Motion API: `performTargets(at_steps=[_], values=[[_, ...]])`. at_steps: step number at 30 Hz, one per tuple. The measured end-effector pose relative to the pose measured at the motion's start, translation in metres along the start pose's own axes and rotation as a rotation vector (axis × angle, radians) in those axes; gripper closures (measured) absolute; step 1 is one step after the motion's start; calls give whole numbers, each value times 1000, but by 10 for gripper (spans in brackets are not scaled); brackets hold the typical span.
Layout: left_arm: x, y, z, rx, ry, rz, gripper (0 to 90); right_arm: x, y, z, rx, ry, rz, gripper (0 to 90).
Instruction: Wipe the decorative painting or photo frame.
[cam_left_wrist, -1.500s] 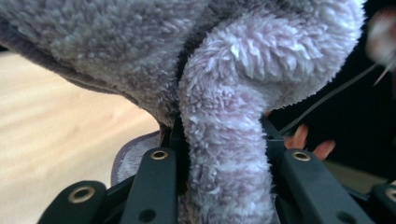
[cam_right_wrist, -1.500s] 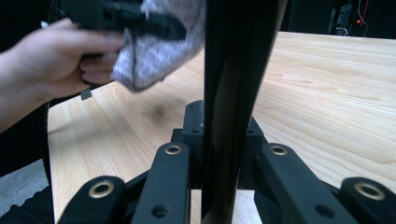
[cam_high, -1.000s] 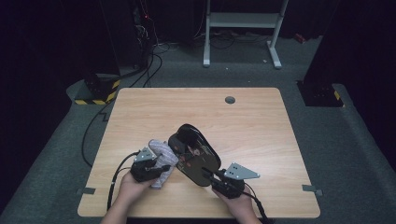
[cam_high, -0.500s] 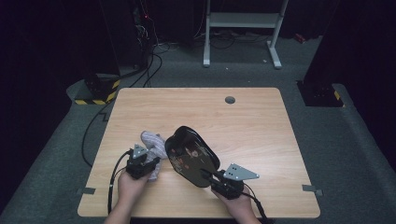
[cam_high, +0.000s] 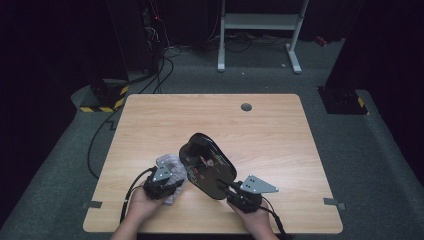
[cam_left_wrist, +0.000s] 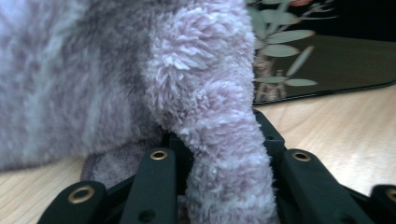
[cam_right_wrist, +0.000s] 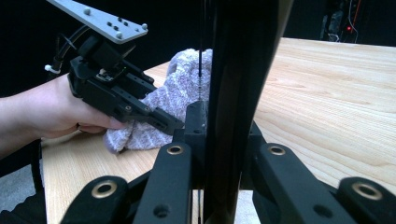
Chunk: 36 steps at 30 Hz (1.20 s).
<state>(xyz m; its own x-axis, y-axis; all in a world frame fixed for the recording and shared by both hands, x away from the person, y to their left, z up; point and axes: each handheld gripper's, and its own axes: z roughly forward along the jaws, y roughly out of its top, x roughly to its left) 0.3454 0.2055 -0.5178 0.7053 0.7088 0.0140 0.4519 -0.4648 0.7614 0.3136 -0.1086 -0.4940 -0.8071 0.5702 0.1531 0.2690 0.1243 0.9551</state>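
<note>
Tray (cam_high: 207, 165): black, oval, leaf-printed, tilted, clamped by right claw (cam_high: 227, 187); left claw (cam_high: 175, 181) pinches fuzzy cloth (cam_high: 167, 164).

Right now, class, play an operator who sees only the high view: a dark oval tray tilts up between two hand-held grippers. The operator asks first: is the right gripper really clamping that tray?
Observer: Yes. The right gripper view shows the tray edge-on between the jaws of the right gripper, which are shut on its rim.
Operator: And the pale bundle by the left hand?
Observer: It is a fluffy striped cloth. A fold of it is pinched between the jaws of the left gripper.
Operator: Is the tray plain black?
Observer: No. The left gripper view shows a leaf pattern on its face.
</note>
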Motion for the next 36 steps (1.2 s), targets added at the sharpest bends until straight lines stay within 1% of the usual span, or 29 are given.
performTargets(at_steps=[1, 3, 4, 7, 10, 11, 14, 15, 16, 19, 21, 22, 23, 25, 27, 29, 32, 34, 36], values=[[1, 0, -1, -7, -1, -4, 680, 0, 0, 0, 1, -1, 1, 806], [6, 1, -4, -37, -8, -43, 682, -1, 0, -1, 6, -1, 2, 807], [10, 2, -7, -69, -4, -72, 683, -1, 0, -1, 9, -3, 4, 807], [19, 4, -16, -147, 4, -131, 683, -1, 0, -1, 10, 2, 7, 807], [25, 8, -24, -220, 14, -166, 682, -1, 0, -1, 12, 8, 6, 807], [26, 8, -24, -222, 11, -169, 682, -1, 0, 0, 13, 9, 5, 807], [25, 7, -18, -187, -6, -163, 683, -1, 0, 0, 11, 7, 6, 807], [24, 7, -16, -172, -12, -155, 683, -1, 0, 0, 11, 7, 5, 807], [23, 6, -12, -139, -22, -142, 683, -1, 0, 0, 10, 7, 6, 806], [21, 4, -7, -93, -45, -129, 683, 0, 0, 0, 9, 6, 6, 806], [19, 2, -2, -45, -66, -117, 684, 0, 0, 0, 9, 6, 6, 806], [18, 1, 2, -16, -78, -104, 684, 0, 0, 0, 9, 6, 5, 806], [17, 0, 3, -6, -86, -98, 684, 0, 0, 0, 8, 5, 6, 806], [16, 0, 3, -2, -90, -87, 684, 0, 0, 0, 8, 6, 6, 806], [17, 0, 3, -4, -103, -108, 685, -1, 0, 0, 9, 6, 5, 806], [18, 0, 1, -27, -105, -122, 684, 0, -1, 0, 9, 6, 5, 806], [24, 0, -4, -102, -100, -173, 684, 0, -1, 0, 9, 1, 8, 805], [28, 2, -11, -162, -77, -199, 684, 0, -1, 0, 9, 1, 7, 806], [29, 6, -15, -194, -65, -218, 683, 0, -1, 0, 8, 1, 6, 806]])
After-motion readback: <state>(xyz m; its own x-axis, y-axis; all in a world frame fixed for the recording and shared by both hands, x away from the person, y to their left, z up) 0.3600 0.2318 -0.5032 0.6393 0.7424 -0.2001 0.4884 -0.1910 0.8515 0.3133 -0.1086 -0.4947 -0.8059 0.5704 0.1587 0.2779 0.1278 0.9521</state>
